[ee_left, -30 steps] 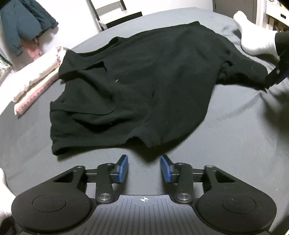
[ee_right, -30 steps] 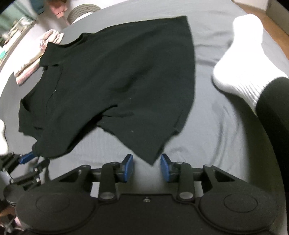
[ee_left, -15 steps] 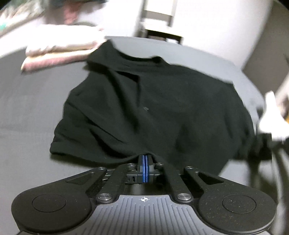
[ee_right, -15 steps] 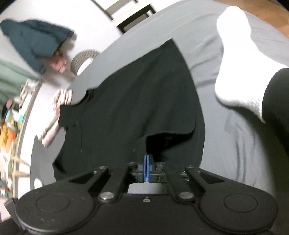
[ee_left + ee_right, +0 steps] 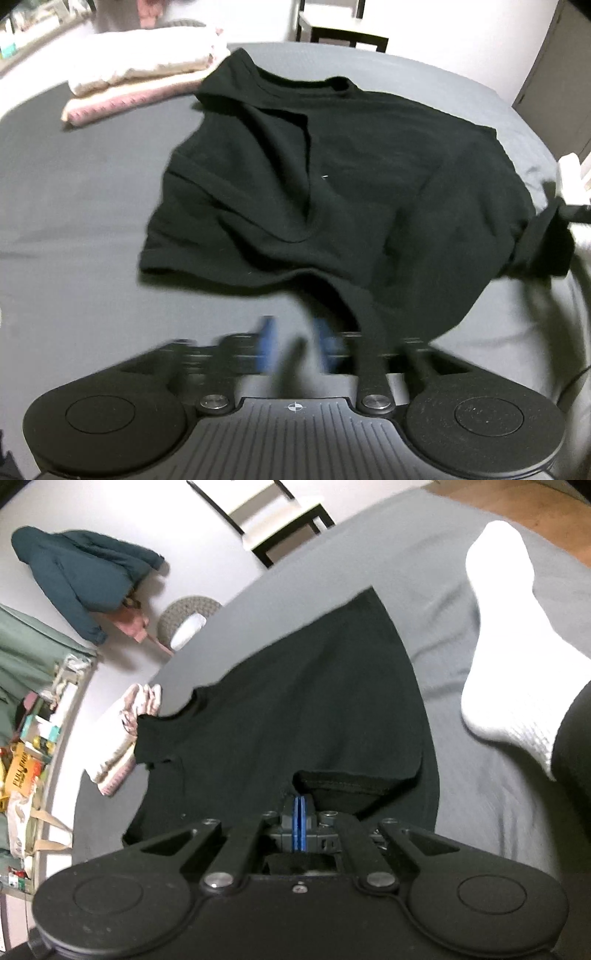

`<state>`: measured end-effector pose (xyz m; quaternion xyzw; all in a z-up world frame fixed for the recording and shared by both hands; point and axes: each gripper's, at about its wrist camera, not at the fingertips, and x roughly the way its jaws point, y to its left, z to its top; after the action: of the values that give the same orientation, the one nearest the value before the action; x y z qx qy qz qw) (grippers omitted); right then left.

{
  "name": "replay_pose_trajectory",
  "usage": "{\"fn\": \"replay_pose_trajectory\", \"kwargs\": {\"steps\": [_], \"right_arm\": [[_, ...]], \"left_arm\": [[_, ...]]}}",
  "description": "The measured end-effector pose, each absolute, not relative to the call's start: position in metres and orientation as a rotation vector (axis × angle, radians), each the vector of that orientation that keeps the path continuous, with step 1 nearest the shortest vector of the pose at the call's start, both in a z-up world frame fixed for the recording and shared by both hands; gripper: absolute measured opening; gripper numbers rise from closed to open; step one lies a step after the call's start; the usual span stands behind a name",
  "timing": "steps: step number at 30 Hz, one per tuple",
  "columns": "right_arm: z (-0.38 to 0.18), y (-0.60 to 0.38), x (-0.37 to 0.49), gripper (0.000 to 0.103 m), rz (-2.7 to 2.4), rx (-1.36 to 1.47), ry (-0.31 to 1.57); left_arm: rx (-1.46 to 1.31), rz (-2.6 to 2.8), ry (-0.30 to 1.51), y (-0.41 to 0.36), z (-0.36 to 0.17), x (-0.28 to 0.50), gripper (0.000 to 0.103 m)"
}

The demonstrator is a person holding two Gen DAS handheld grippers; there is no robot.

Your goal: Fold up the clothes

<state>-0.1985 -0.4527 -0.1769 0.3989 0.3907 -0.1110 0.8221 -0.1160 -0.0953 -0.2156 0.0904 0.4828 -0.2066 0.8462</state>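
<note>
A black T-shirt point(image 5: 369, 184) lies rumpled on the grey bed sheet point(image 5: 74, 221), collar toward the far side. My left gripper point(image 5: 295, 347) is blurred by motion and open, its blue pads apart at the shirt's near hem, which drapes over its right finger. In the right wrist view my right gripper point(image 5: 298, 823) is shut on a corner of the black T-shirt point(image 5: 295, 709), with the fabric raised and folded over just ahead of the pads. From the left wrist view that held corner shows as a bunched black lump point(image 5: 543, 243) at the far right.
Folded pink and white clothes point(image 5: 147, 74) are stacked on the bed beyond the shirt's collar. A person's foot in a white sock point(image 5: 509, 664) rests on the sheet right of the shirt. A dark-legged chair point(image 5: 343, 33) and a hanging teal jacket point(image 5: 81, 579) stand by the wall.
Both grippers closed on the shirt's near edge half a second ago. The left one has since opened and let go, while the right stays shut and has lifted its corner.
</note>
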Motion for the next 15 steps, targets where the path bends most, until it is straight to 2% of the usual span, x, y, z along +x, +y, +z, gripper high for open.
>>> {"fn": "replay_pose_trajectory", "kwargs": {"steps": [2, 10, 13, 14, 15], "right_arm": [[-0.172, -0.454, -0.203, 0.002, -0.245, 0.855, 0.814], [-0.162, -0.458, -0.202, 0.002, -0.246, 0.871, 0.713], [-0.164, -0.463, -0.195, 0.002, -0.268, 0.871, 0.699], [-0.166, -0.465, -0.192, 0.002, -0.276, 0.871, 0.695], [-0.167, -0.467, -0.189, 0.002, -0.284, 0.871, 0.691]], "left_arm": [[0.275, -0.487, 0.933, -0.098, -0.214, -0.132, 0.089], [0.71, -0.574, 0.724, -0.141, -0.231, -0.163, 0.089], [0.691, -0.617, 0.756, -0.151, -0.237, -0.157, 0.088], [0.643, -0.629, 0.781, -0.151, -0.238, -0.154, 0.079], [0.611, -0.632, 0.8, -0.15, -0.237, -0.153, 0.065]]}}
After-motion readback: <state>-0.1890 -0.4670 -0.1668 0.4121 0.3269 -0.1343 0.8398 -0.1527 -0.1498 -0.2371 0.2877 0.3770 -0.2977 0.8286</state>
